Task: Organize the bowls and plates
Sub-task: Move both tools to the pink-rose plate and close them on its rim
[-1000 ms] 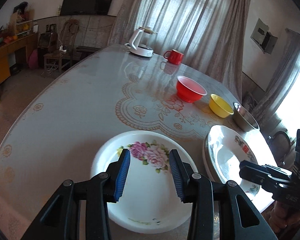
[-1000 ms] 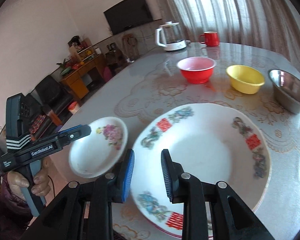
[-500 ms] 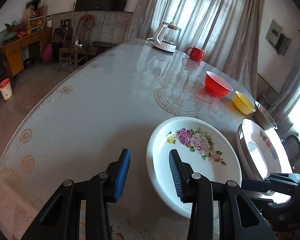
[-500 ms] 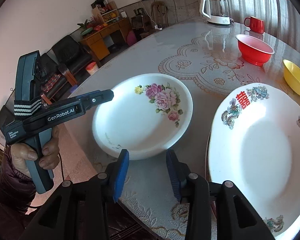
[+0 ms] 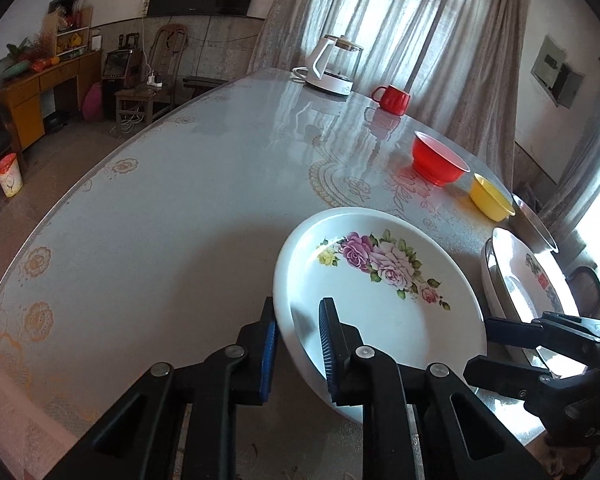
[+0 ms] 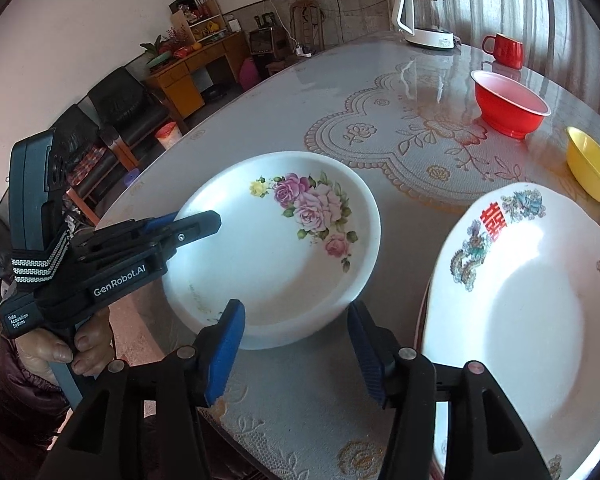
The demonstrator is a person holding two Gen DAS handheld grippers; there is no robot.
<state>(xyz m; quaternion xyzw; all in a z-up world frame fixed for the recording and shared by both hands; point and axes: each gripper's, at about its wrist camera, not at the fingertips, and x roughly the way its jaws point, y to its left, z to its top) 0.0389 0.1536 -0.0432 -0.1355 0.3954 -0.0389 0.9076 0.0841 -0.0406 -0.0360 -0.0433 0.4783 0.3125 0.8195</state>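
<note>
From the left wrist, the left gripper (image 5: 298,340) straddles the near-left rim of the rose plate (image 5: 380,296), jaws closing, one pad outside the rim and one inside. Beyond the plate stand the red bowl (image 5: 440,162), the yellow bowl (image 5: 492,202) and the edge of a steel bowl (image 5: 534,226), which only this view shows.

From the right wrist, the right gripper (image 6: 296,354) hangs just short of the plate's near edge, jaws opening, nothing between them. The large dragon plate (image 6: 532,312) lies right of the rose plate, and a hand (image 6: 66,350) grips the left tool's handle.
</note>
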